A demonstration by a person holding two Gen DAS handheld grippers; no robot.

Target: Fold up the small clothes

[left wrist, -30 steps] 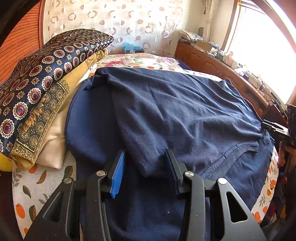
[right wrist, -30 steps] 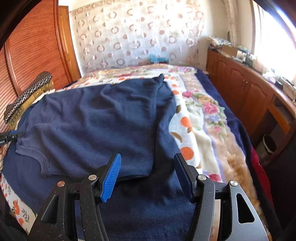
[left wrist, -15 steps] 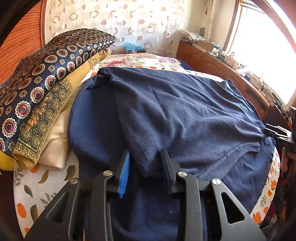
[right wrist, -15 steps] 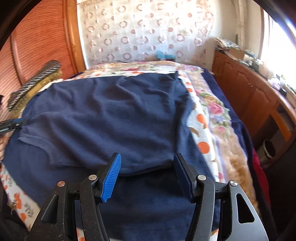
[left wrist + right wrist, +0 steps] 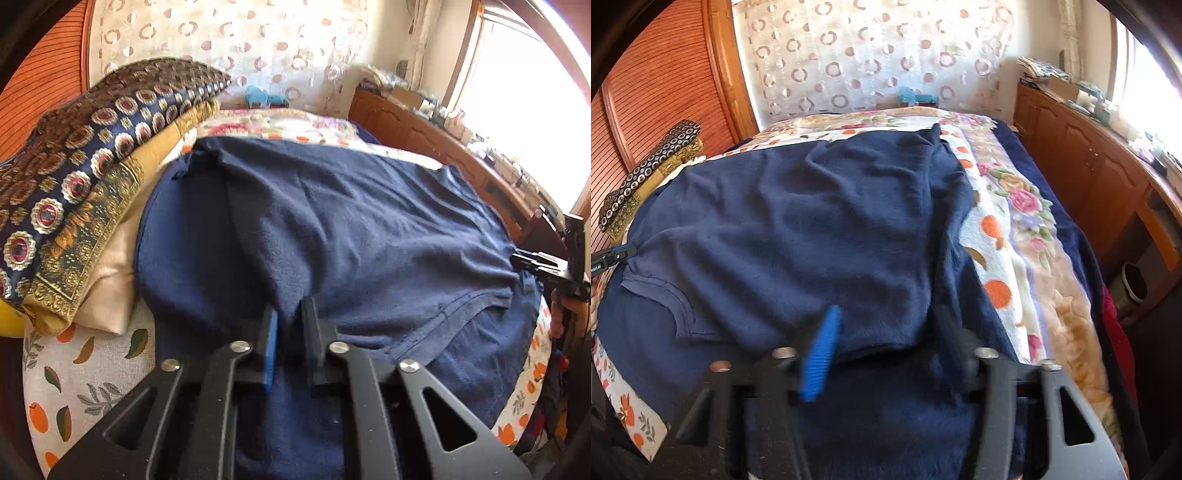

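Observation:
A navy blue shirt (image 5: pixel 362 229) lies on the bed, its upper layer folded over a lower navy layer; it also shows in the right wrist view (image 5: pixel 798 236). My left gripper (image 5: pixel 290 314) is shut on a corner of the folded upper layer near the shirt's left side. My right gripper (image 5: pixel 886 325) is open, its jaws straddling the near edge of the folded layer at the shirt's right side, blurred by motion. The right gripper also shows at the far right of the left wrist view (image 5: pixel 546 262).
Patterned pillows (image 5: pixel 85 177) are stacked left of the shirt. A floral blanket (image 5: pixel 1015 229) covers the bed's right side. A wooden cabinet (image 5: pixel 1100 173) runs along the right under the window. A dotted curtain (image 5: pixel 871 55) hangs behind the bed.
My left gripper has closed from open onto the corner of the folded layer. My right gripper has moved forward over the edge of the fold, jaws still apart.

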